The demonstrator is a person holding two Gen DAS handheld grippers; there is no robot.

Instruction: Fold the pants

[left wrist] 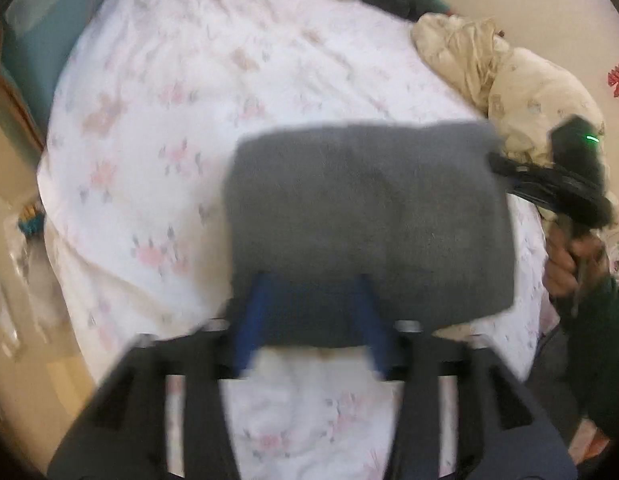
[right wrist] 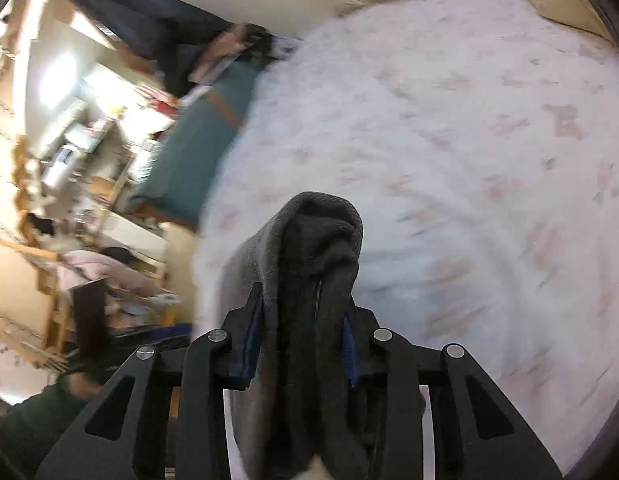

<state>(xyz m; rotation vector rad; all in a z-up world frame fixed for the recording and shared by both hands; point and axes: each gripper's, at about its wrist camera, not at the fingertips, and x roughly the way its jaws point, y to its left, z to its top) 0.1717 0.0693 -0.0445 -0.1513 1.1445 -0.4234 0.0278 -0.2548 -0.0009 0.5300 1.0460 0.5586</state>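
No containers in view, just bedding and clothes. Gray pants (left wrist: 369, 232) are folded into a thick soft rectangle, fuzzy fleece-like knit, rounded corners, held up over the bed. Both views motion-blurred.

L gripper (left wrist: 313, 312): blue-padded fingers (left wrist: 253, 320) go under the near edge of the pants; fabric covers the tips, so can't tell if they're pinching or just supporting from below. Black rigid frame w/ cutouts at the bottom of the view.

R gripper (right wrist: 305, 328): fingers clamped on a bunched edge of the pants (right wrist: 309, 280), several dark gray layers squeezed between the blue pads (right wrist: 251, 344), cloth draping down between the black arms. In the left wrist view the R gripper (left wrist: 505, 168) meets the pants' right edge, w/ the person's right hand (left wrist: 569, 264) on its handle, dark green sleeve, small green LED lit on the body.

Bedsheet (left wrist: 181, 128): white cotton-looking, wrinkled, faded pink floral print, covers most of both views. Cream comforter (left wrist: 509, 76) crumpled in a lumpy heap at far right of the bed, just beside the pants' far right corner. Teal bed frame side (right wrist: 197, 152) w/ a brown strip at the left edge of the mattress. Cluttered shelves (right wrist: 89, 132) far left, too blurred to ID items.
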